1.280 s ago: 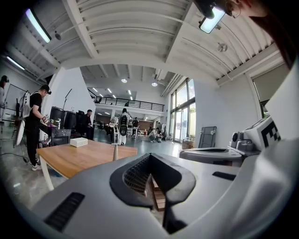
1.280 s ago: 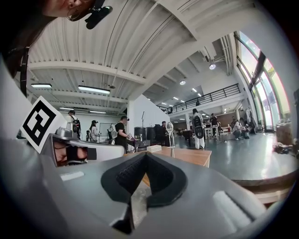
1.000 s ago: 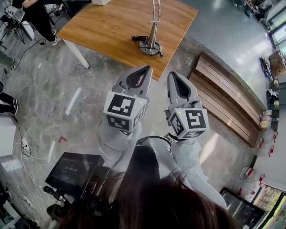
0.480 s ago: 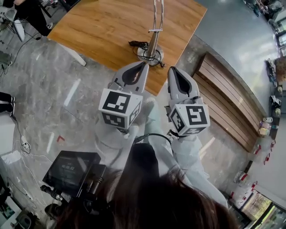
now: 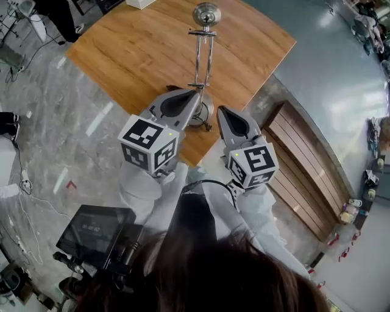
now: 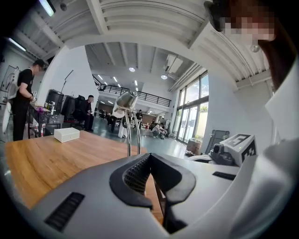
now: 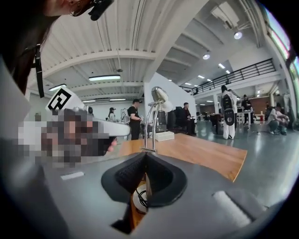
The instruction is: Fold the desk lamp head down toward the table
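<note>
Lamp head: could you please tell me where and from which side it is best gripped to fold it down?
Probably the head itself, topping the upright twin-rod arm: leverage is greatest there. Come from the near edge of the table with the right gripper, opening its shut jaws first.

No legible text; monitor [image 5: 91, 230] readout perhaps digits, too blurred.

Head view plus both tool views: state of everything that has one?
desk lamp head: up, atop its upright arm, not folded down
left tool: shut, nothing between its jaws
right tool: shut, nothing between its jaws
cable: bundled at the lamp's base
white box: closed, flat on the table
</note>
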